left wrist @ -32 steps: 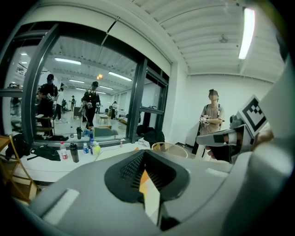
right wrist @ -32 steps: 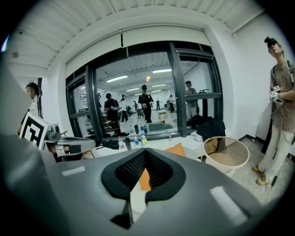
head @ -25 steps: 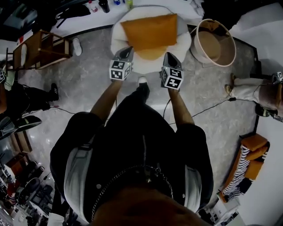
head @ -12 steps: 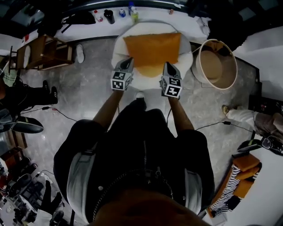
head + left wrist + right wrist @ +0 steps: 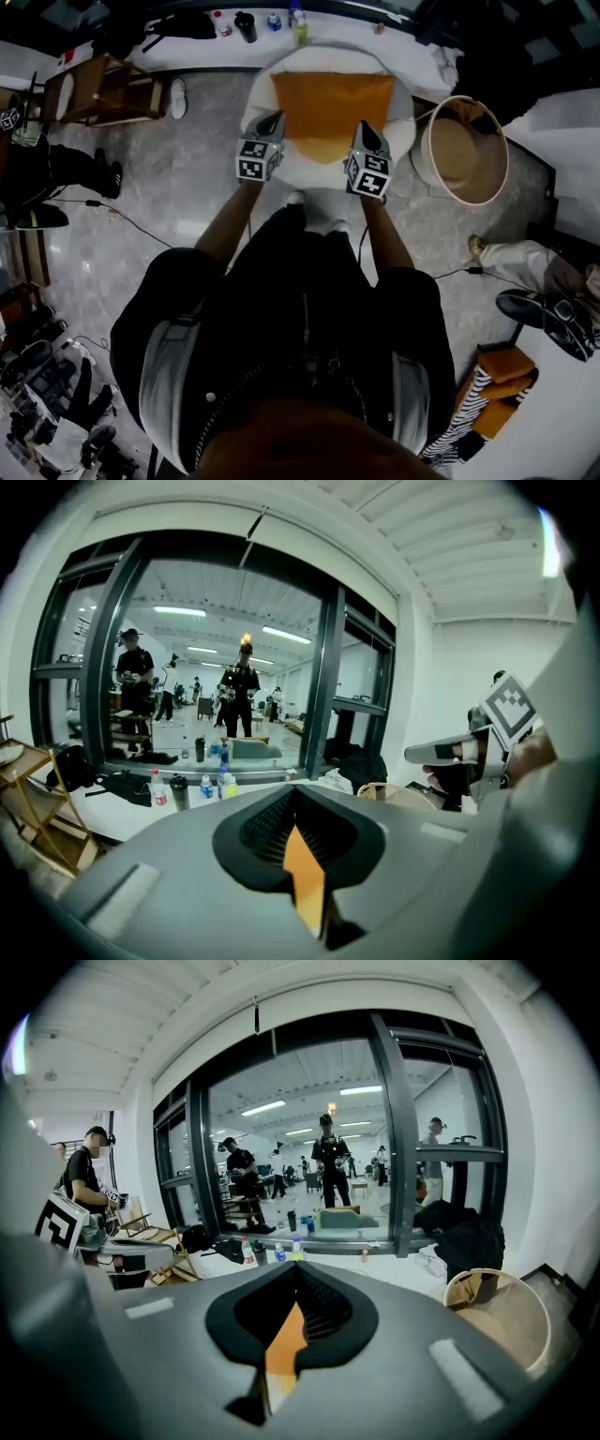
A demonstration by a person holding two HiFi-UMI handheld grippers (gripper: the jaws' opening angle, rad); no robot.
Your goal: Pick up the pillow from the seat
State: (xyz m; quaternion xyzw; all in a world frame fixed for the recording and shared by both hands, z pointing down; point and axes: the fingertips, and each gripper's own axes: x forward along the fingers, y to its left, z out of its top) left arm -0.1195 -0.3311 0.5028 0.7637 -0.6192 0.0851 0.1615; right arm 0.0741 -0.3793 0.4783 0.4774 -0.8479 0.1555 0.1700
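An orange square pillow (image 5: pixel 333 108) lies flat on a round white seat (image 5: pixel 405 136) straight ahead in the head view. My left gripper (image 5: pixel 269 122) hovers at the pillow's near left corner with its jaws shut. At the near right corner my right gripper (image 5: pixel 365 131) is also shut. In each gripper view only a sliver of orange pillow (image 5: pixel 304 878) (image 5: pixel 279 1349) shows below the closed jaws of the left gripper (image 5: pixel 295 799) and right gripper (image 5: pixel 298 1279). Nothing looks pinched. Whether the tips touch the fabric I cannot tell.
A round tan basket (image 5: pixel 464 150) stands right of the seat. Behind the seat, a white ledge carries several bottles (image 5: pixel 246 22) under a glass wall. A wooden rack (image 5: pixel 98 89) is at the far left. Cables cross the floor, and a person's leg (image 5: pixel 516 258) lies at the right.
The head view has shifted forward, so seat and pillow sit lower in frame. Both grippers stay shut at the pillow's near corners. The pillow has not moved on the seat.
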